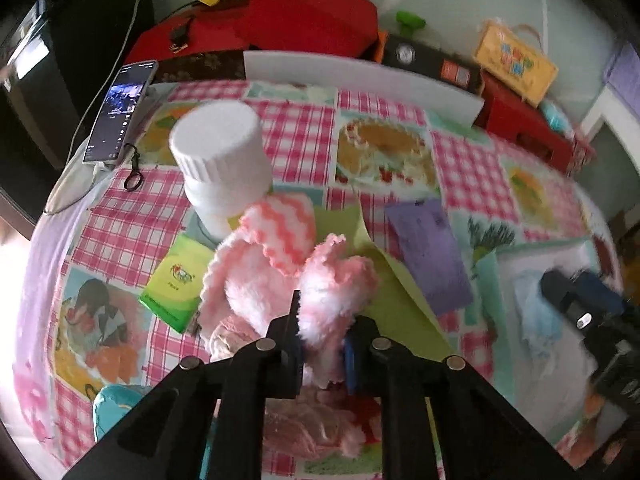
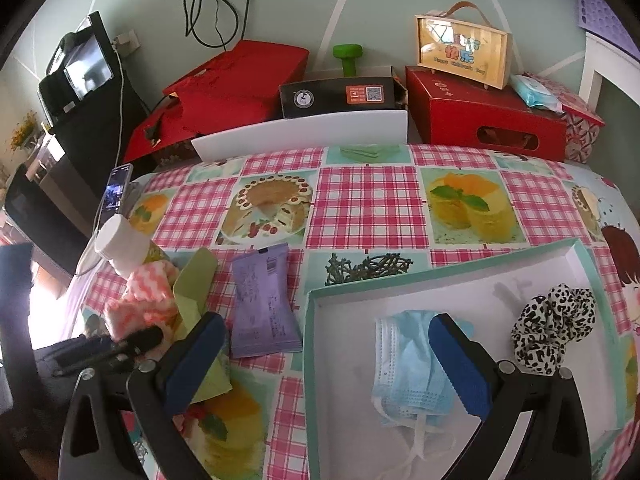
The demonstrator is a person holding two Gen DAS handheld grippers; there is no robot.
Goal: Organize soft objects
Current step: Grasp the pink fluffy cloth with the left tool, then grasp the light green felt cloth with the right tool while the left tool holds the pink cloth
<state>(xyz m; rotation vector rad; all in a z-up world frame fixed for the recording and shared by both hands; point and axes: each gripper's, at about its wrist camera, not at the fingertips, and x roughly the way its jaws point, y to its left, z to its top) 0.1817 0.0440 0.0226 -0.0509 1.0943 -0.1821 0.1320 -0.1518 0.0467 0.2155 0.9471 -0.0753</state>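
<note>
My left gripper [image 1: 324, 344] has its jaws pinched on a pink-and-white fluffy cloth [image 1: 336, 288], a shaggy crocheted piece with scalloped edges and zigzag stripes, bunched up between the pads and draping back toward the white bottle [image 1: 220, 160] it leans against. It sits at the left part of the tabletop [image 2: 368, 196], partly over a light green sheet [image 1: 400, 292], with a green tissue pack [image 1: 176, 280] just beside it and a purple sachet [image 2: 264, 304] a little further right. To do this step well, I judge I should lift straight up until the trailing end comes clear of the bottle, so the cloth does not drag it over or pull the green sheet along, then carry it across to the teal-rimmed white box [image 2: 440, 280] and let go low over a bare patch. The pile is loose, so I would keep the pinch firm; whether I hold enough thickness I cannot fully tell, as the lower folds are hidden behind the fingers. My right gripper [image 2: 340, 364] hangs over the near left edge of that box with its jaws spread wide and holding nothing; a blue face mask [image 2: 404, 372] lies inside under it, and a leopard-print scrunchie [image 2: 552, 320] rests nearer the box's right wall
</note>
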